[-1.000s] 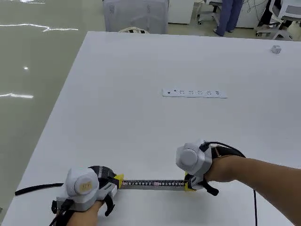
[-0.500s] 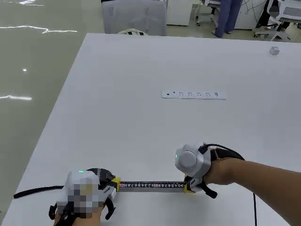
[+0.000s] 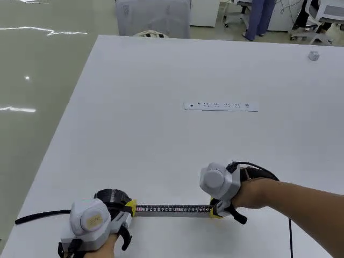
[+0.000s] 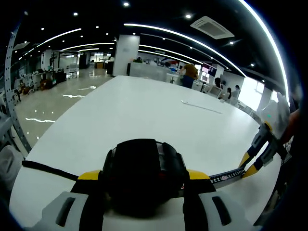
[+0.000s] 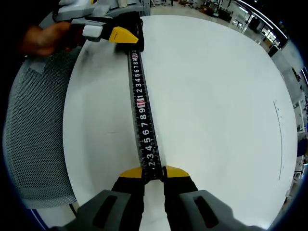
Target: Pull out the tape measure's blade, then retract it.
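Tape measure (image 3: 112, 198), black case, sits at the near edge of the white bench (image 3: 161, 107), toward the near left corner. Its blade (image 3: 172, 209) is drawn out and lies flat along the bench surface, running straight from the case toward the person's right. In the right gripper view the blade (image 5: 143, 115) reads numbered markings in black, with one mark in red partway along. Left tool (image 3: 126, 207) clamps the case: in the left gripper view its yellow-tipped jaws sit one on each flank of the case (image 4: 144, 175), pressed against it. Right tool (image 3: 216, 210) is closed on the free end of the blade; the right gripper view shows its two yellow tips (image 5: 154, 172) pinched together with the blade end between them. Right tool also shows at the right edge of the left gripper view (image 4: 257, 154), blade (image 4: 228, 176) leading to it. A hand (image 3: 252, 192) holds the right tool, forearm (image 3: 301, 201) low over the bench. A black cable (image 3: 37, 217) trails left off the bench from the left tool. Farther out, mid-bench and well apart from the tape, lies a white power strip (image 3: 220, 106). A small pale object (image 3: 314, 55) sits near the far right edge; too small to identify. Grey mesh surface (image 5: 33, 144) beside the bench edge in the right gripper view.
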Available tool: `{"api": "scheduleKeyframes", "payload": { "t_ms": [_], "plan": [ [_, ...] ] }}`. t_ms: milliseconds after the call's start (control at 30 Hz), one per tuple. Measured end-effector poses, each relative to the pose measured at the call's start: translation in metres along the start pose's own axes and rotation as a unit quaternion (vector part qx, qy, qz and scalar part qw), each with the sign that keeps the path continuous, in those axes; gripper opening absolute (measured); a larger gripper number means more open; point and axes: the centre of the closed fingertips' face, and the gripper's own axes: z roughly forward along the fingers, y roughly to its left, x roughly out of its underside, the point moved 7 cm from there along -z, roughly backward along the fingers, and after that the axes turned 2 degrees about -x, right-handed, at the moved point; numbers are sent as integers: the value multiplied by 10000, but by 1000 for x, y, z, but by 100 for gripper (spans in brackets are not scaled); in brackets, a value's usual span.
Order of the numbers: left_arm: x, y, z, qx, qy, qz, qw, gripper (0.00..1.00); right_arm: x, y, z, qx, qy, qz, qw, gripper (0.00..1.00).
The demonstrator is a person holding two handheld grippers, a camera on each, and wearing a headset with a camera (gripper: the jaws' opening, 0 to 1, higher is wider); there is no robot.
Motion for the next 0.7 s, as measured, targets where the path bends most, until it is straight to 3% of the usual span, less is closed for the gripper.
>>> {"api": "scheduleKeyframes", "payload": {
  "t_ms": [100,233,267,300,400,500,600,700],
  "plan": [
    [2,1,-2,105,-74,5,9999,62,-1,2,0,43,29,-87,9999,14],
    [3,-2,-1,9,-216,21,9998,63,-1,2,-1,100,-7,-60,9999,14],
    [3,-2,-1,-54,-209,-72,9997,64,0,2,0,96,-24,-38,9999,14],
    [6,-3,0,-134,-121,-407,9990,64,0,3,0,80,-41,-7,10000,14],
    [9,-5,0,-168,1,-755,9970,65,-1,3,0,63,-39,1,10000,14],
    [2,-4,0,-181,-245,-548,9980,65,-1,3,0,35,-30,13,10000,14],
    [3,-5,0,-202,-280,-375,9987,64,-1,3,0,21,-42,39,10000,14],
    [4,-4,-1,-173,-293,-410,9986,63,0,3,0,27,-52,47,10000,14]
  ]
}}
